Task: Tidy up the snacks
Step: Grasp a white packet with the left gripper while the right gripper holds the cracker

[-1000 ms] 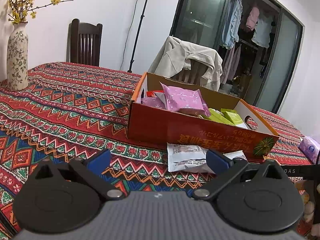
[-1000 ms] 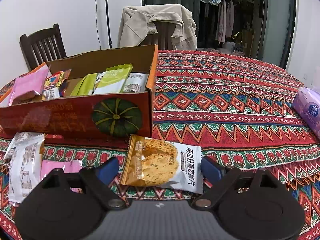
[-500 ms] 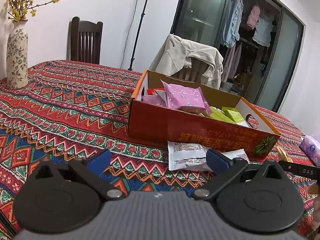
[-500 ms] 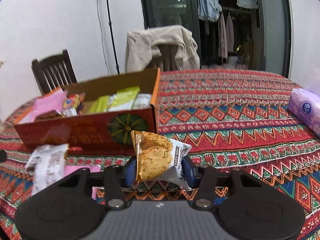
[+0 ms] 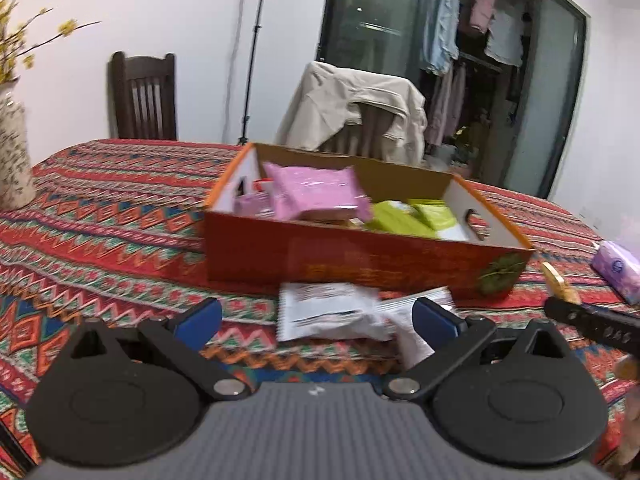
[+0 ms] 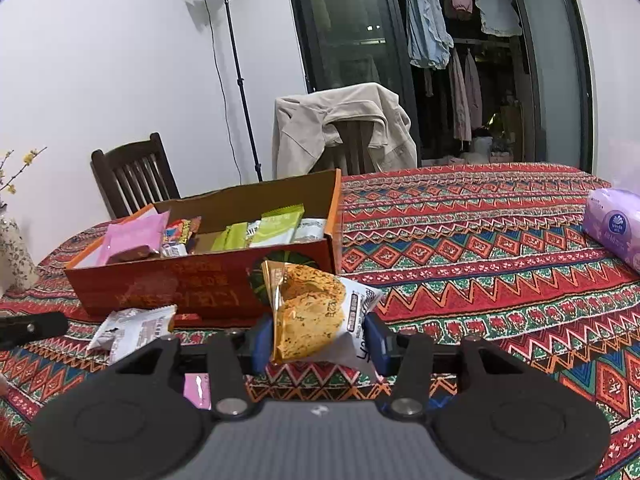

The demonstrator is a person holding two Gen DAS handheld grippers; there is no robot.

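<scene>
The cracker packet point(image 6: 316, 316) is a crinkled pouch, orange on one side with golden biscuits printed on it, white with dark lettering on the other. The right gripper point(image 6: 318, 340) has its blue pads pressed against both sides of it, holding it upright above the table point(image 6: 480, 280), just in front of the red cardboard box point(image 6: 192, 284). The packet's lower edge is hidden behind the gripper body. The box holds pink and green packets. A white packet point(image 5: 324, 312) lies against the box's front wall, blurred in the left view. The left gripper point(image 5: 316, 316) is spread wide, holding nothing. A pink packet point(image 6: 197, 391) is mostly hidden under the right gripper.
</scene>
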